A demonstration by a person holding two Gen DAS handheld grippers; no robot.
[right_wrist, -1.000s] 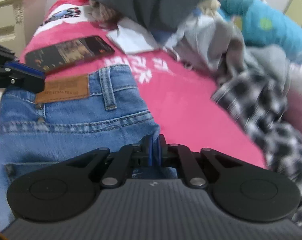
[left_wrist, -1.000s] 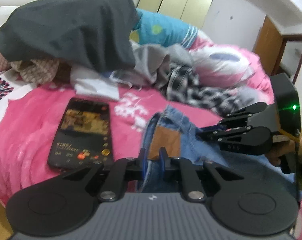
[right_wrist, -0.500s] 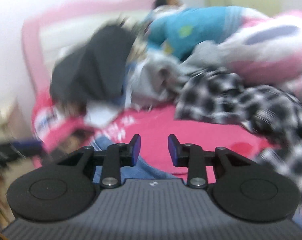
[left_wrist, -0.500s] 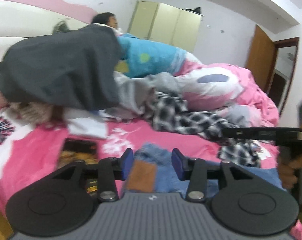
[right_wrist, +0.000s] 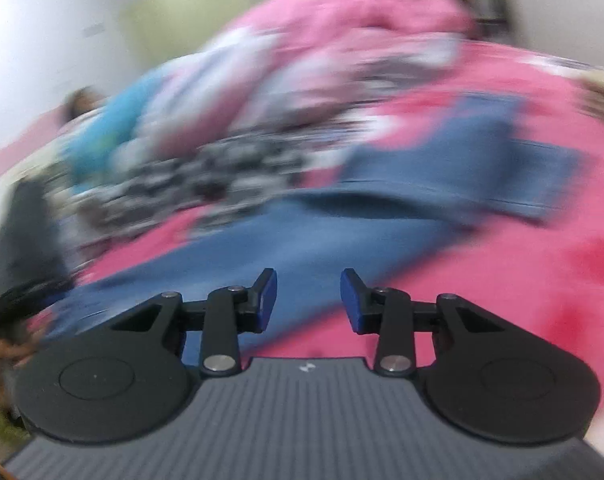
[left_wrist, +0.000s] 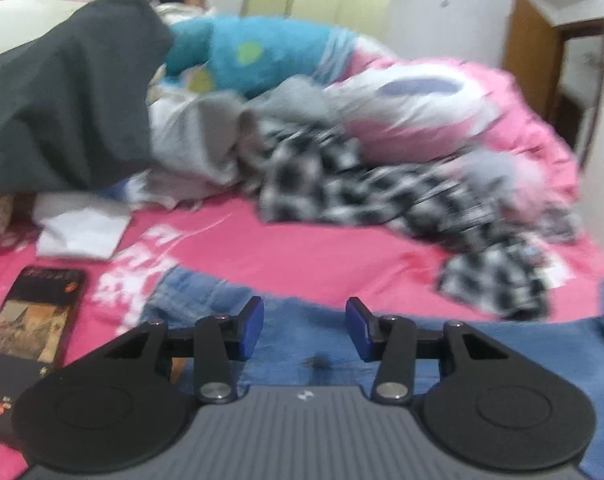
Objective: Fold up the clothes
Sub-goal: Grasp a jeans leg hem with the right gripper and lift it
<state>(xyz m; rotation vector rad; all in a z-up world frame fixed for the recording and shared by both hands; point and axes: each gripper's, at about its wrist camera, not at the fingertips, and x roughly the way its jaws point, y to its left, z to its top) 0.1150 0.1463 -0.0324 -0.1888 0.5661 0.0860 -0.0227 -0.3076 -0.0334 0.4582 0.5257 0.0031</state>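
Two tongs, both released and empty. Bed: pink, beyond both. Jeans: spread flat directly under left tongs and right tongs; judged best regripped at leg hems, folded evenly toward waistband. Phone: left, avoid.

Lit evenly and softly, with no hard shadows or glare showing. Bending straight lines at the rounded fisheye edges, with dark corners. In the left wrist view, blurring moderately across the black-and-white checked garment and pink quilted bedding. In the right wrist view, smearing heavily: long blue denim jeans streaking; black two-finger right gripper alone staying sharp. Whitening toward upper left.
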